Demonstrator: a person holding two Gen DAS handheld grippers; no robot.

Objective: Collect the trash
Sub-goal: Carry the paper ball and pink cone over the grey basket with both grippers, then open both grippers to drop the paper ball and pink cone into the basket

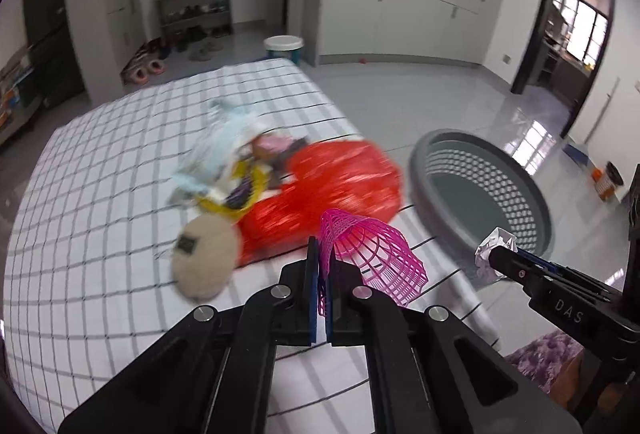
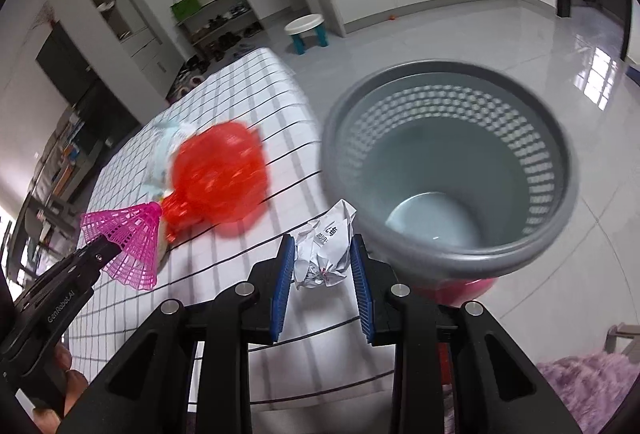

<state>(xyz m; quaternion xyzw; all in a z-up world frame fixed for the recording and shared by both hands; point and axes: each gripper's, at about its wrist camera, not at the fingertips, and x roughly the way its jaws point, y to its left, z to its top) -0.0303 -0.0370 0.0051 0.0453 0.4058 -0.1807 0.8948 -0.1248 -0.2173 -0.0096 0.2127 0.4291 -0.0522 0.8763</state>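
Above the checked cloth [image 1: 100, 169] | left gripper [image 1: 322, 266] pinching pink net [image 1: 372, 258] | right gripper [image 2: 322, 258] clamping crumpled paper [image 2: 324, 250] | grey basket [image 2: 400, 254] sitting right

White raised letters "DAS" stand on the side of the black right tool [image 1: 496, 261], where the left wrist view catches its body. White lettering "GenRobot.AI" runs along the side of the black left tool [image 2: 105, 246], seen in the right wrist view. The crumpled white paper ball [image 2: 323, 248] pinched in the right tool carries dark printed characters on its upper face, along with a few small red marks lower down; they are too creased and small to read. The round cream fluffy pad [image 1: 203, 261] on the checked bed sheet [image 1: 100, 169] bears a small dark label, too blurred to make out.
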